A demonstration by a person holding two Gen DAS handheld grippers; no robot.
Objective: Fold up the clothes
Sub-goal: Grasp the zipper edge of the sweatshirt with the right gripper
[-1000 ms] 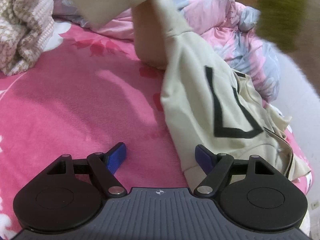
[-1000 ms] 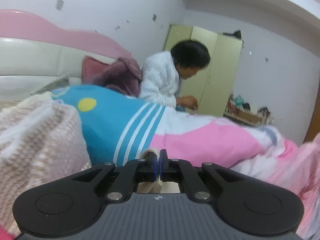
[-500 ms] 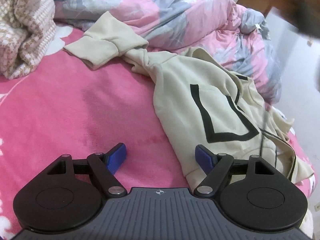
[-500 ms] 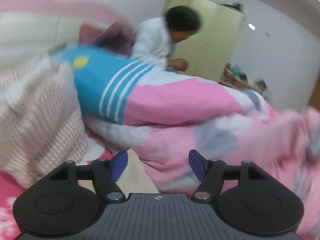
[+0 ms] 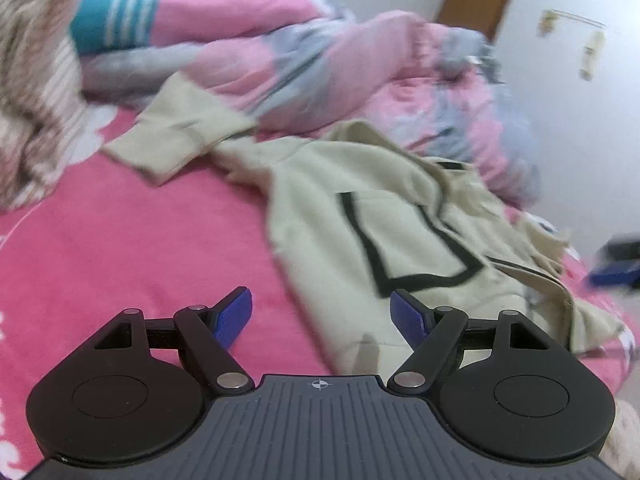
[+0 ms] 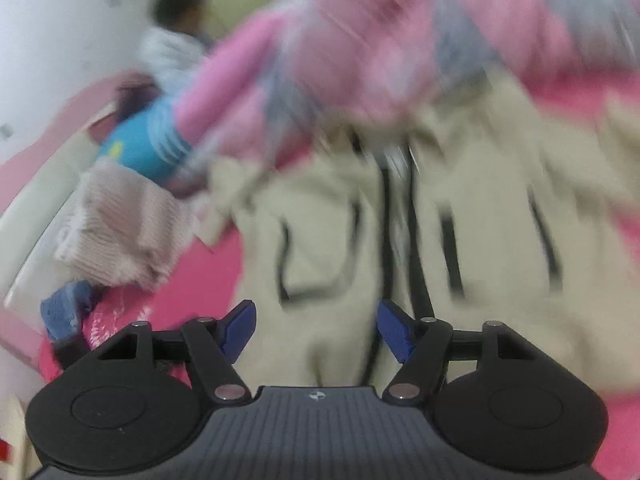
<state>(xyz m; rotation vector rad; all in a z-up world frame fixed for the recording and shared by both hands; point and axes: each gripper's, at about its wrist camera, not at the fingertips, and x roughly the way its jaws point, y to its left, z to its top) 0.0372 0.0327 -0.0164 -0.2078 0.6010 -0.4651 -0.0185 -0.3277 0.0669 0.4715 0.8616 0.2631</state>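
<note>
A cream jacket with black trim (image 5: 400,220) lies crumpled on the pink bedsheet (image 5: 140,248), one sleeve (image 5: 176,136) stretched out to the far left. My left gripper (image 5: 320,314) is open and empty, just above the jacket's near hem. In the blurred right wrist view the jacket (image 6: 460,240) fills the middle, its front and black zip lines facing me. My right gripper (image 6: 316,326) is open and empty above its lower edge.
A pink and grey quilt (image 5: 320,64) is heaped behind the jacket. A beige knitted garment (image 5: 28,100) lies at the far left. A blue cloth (image 6: 66,308) lies near the headboard. A person in white (image 6: 172,48) sits at the back.
My right gripper opened and dropped the sleeve, which now lies on the bed. It then swung down and round to face the jacket. My left gripper tilted up slightly.
</note>
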